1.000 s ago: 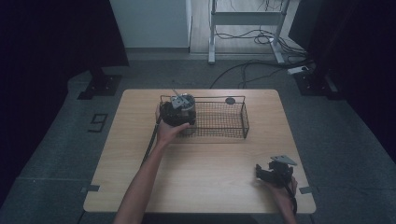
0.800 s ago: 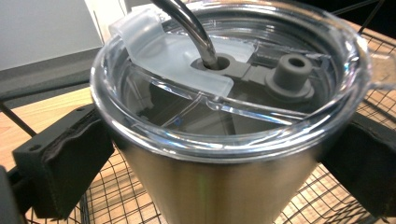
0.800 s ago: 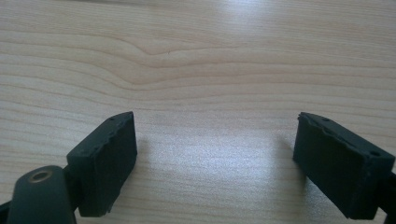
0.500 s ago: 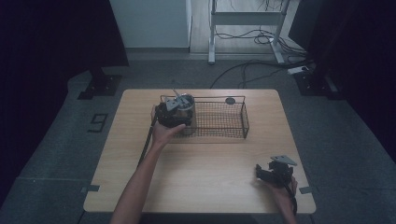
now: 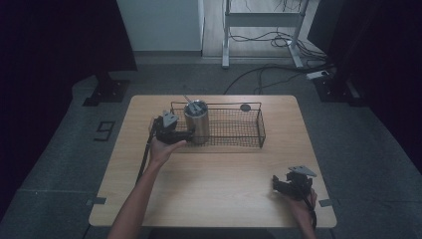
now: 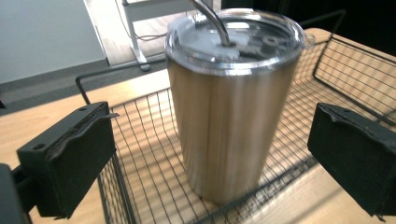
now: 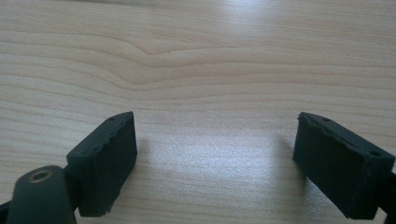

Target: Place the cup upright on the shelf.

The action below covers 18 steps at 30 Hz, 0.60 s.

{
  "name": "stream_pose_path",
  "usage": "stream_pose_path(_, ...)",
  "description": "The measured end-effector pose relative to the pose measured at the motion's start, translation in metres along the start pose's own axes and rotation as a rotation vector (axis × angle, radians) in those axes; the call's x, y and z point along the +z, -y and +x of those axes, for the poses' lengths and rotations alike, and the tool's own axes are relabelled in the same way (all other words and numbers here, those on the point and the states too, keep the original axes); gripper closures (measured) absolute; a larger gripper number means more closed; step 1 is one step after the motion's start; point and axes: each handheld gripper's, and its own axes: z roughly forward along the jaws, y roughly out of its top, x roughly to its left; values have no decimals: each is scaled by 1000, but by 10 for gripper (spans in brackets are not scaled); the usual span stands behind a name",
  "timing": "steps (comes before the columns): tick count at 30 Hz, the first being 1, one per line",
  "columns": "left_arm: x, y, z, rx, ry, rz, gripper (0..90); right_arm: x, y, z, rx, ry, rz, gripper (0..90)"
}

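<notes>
Stood steel tumbler (image 6: 231, 107) upright in wire basket (image 5: 239, 127), left claw (image 5: 188, 133) wide open, empty; likely slick, rigid, best gripped mid-body.

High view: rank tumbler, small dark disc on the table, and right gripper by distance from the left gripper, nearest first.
From the left gripper:
1. Steel tumbler, right beside it, in the wire basket's left end.
2. Small dark disc, on the table behind the basket's far rim.
3. Right gripper, near the table's near right corner.
</notes>
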Motion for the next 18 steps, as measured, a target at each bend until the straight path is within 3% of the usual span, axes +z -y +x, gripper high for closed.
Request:
stream_pose_path(11,-37,32,-9,29,60,51,11,0,0,0,1,0,-1,131)
stream_pose_path(18,-56,57,-15,19,102,83,18,0,0,0,1,0,-1,131)
